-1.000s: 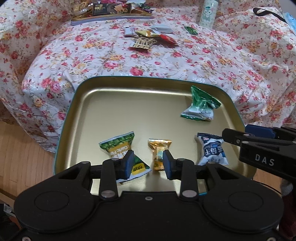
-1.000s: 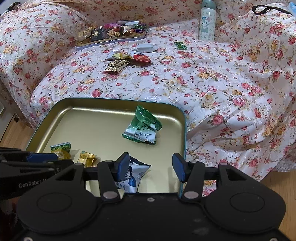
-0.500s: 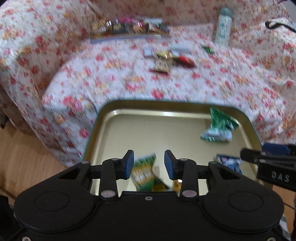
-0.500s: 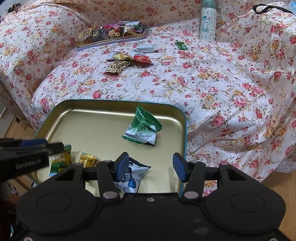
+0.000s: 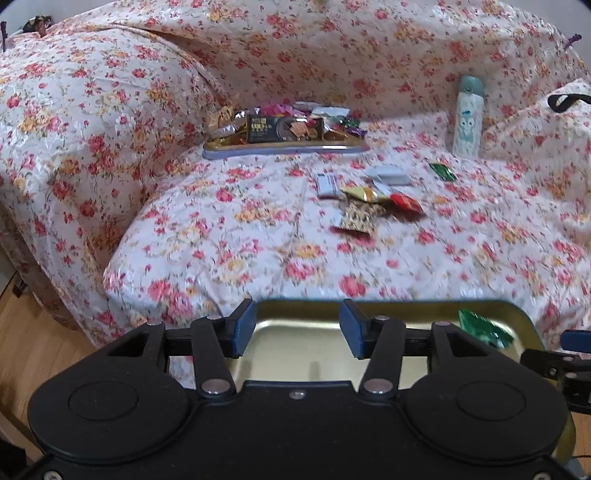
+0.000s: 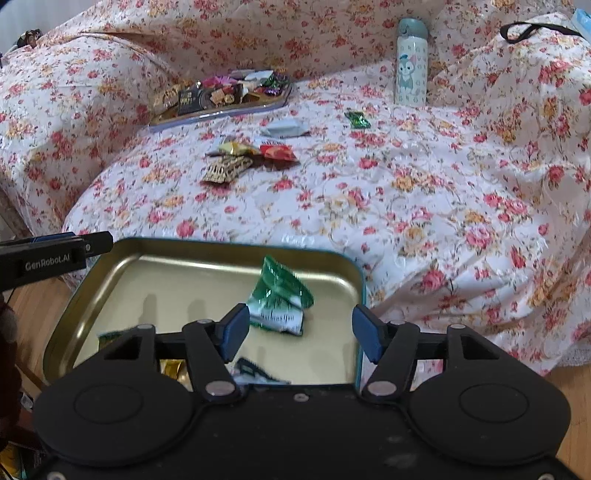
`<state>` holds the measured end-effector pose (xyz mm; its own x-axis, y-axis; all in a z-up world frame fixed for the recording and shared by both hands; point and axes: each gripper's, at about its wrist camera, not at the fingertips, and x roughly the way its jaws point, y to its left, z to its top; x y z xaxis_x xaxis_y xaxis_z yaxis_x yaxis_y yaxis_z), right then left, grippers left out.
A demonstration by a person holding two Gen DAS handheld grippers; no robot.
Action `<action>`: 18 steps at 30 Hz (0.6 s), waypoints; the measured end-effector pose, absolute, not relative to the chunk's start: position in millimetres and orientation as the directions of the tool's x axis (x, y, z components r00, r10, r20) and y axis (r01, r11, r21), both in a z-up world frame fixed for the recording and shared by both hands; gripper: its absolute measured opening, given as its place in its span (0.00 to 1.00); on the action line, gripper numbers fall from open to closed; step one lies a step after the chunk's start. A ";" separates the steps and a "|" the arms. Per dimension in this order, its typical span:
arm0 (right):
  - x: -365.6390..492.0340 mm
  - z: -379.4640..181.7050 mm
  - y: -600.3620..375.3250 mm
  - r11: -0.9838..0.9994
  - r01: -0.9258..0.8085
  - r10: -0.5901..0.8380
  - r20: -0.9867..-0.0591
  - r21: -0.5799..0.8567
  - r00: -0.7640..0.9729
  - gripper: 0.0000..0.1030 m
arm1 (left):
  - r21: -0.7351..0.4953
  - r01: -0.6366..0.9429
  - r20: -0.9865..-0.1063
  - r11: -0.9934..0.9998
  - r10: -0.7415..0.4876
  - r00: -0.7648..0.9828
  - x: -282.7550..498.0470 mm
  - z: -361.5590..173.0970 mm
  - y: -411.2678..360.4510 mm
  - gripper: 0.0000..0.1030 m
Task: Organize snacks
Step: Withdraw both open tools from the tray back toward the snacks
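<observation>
Your left hand-held gripper [image 5: 293,326] hangs over the far rim of the gold tin [image 5: 406,308], its jaws partly apart and just widened, with nothing between the blue pads [image 5: 242,326]; your right hand-held gripper [image 6: 299,332] sits low over the near part of the same tin [image 6: 110,266], its jaws also partly apart and just widened, gripping nothing; the green packet [image 6: 280,299] lies on the tin floor just beyond its left pad, not touched by either pad; a blue-and-white packet [image 6: 255,371] shows partly under the right gripper's body, a gold sweet [image 6: 173,369] peeks out to its left, and the corner of another green wrapper [image 6: 109,336] shows further left; in the right wrist view your left gripper's finger [image 6: 55,253] reaches in above the tin's left rim; beyond the tin spreads the floral-covered sofa [image 6: 406,184]; on its seat lies a loose cluster of snacks [image 6: 240,158], a grey packet [image 6: 282,127] past them, and a small green sweet [image 6: 357,119] off to the right; further back sits a tray [image 6: 221,110] heaped with mixed snacks; a pale bottle [image 6: 411,62] with a cartoon figure stands upright against the backrest; a black strap [image 6: 532,31] lies on the right armrest.
</observation>
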<state>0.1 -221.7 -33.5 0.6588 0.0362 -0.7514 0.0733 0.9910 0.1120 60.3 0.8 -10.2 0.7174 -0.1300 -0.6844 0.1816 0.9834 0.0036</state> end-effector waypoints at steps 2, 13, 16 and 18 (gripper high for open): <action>5.2 -32.3 -221.0 0.993 0.058 0.037 -0.743 0.102 0.668 0.63 | 0.016 0.181 -0.675 0.983 -0.123 0.728 66.7 -8.9 1.8 0.56; 40.8 -28.3 -221.3 0.996 0.008 0.055 -0.715 0.085 0.697 0.65 | 0.065 0.208 -0.655 0.976 -0.116 0.747 116.3 -10.8 1.7 0.60; 55.4 -27.2 -223.6 0.996 0.006 0.057 -0.712 0.085 0.699 0.66 | 0.062 0.225 -0.665 0.972 -0.128 0.736 129.6 -13.5 -0.6 0.60; 66.5 -26.2 -226.7 0.996 0.008 0.058 -0.711 0.088 0.701 0.66 | 0.071 0.237 -0.666 0.969 -0.131 0.734 138.2 -14.9 -2.9 0.60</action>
<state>66.5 -226.7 -26.2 0.7007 0.0579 -0.7111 0.0075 0.9960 0.0885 138.2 -2.9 -14.9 0.7340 -0.1310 -0.6664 0.2373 0.9689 0.0709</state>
